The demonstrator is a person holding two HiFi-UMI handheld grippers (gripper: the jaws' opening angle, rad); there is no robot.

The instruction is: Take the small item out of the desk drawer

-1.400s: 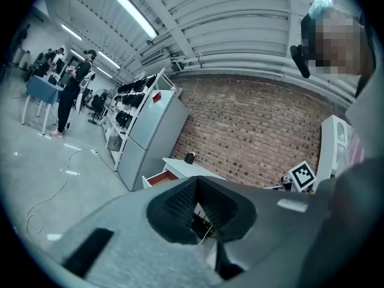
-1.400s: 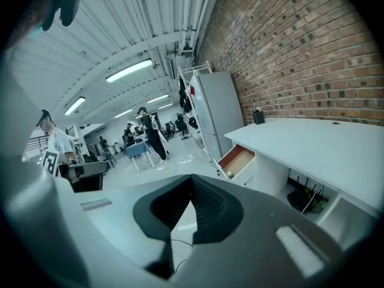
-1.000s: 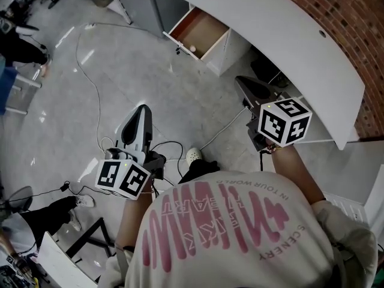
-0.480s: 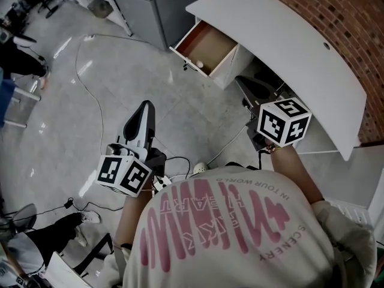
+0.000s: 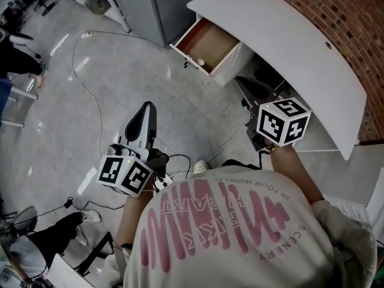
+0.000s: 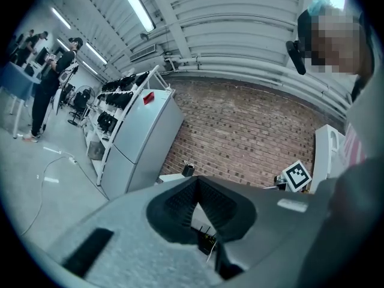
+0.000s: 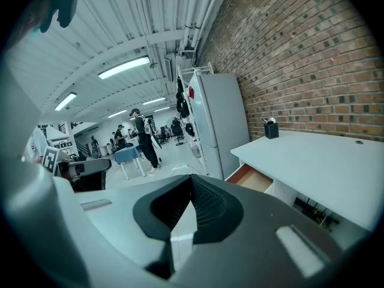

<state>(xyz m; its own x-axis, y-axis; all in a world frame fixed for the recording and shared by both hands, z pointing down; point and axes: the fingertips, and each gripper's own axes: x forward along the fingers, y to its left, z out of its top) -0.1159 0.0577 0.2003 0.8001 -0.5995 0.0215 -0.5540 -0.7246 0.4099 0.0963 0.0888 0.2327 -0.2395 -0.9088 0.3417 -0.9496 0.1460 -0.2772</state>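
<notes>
The white desk [image 5: 288, 47] stands against the brick wall, and its drawer [image 5: 207, 44] is pulled open at the left end. A small pale round item [image 5: 201, 62] lies near the drawer's front. In the right gripper view the open drawer [image 7: 255, 179] shows under the desk top [image 7: 324, 161]. My left gripper [image 5: 146, 110] hangs over the floor, well short of the drawer, and is shut and empty; its jaws [image 6: 197, 191] meet at the tips. My right gripper [image 5: 243, 84] is beside the desk's front edge, to the right of the drawer, also shut [image 7: 191, 182] with nothing in it.
A grey cabinet [image 5: 156, 5] stands left of the desk. A black cup [image 7: 271, 129] sits on the desk top. Thin cables [image 5: 90, 89] run across the grey floor. My shoe [image 5: 200, 166] shows below. People stand farther back on the left [image 7: 143, 140].
I have stepped a little toward the desk, carrying both grippers along. The drawer now sits slightly lower and nearer in the head view. Both jaws stay shut.
</notes>
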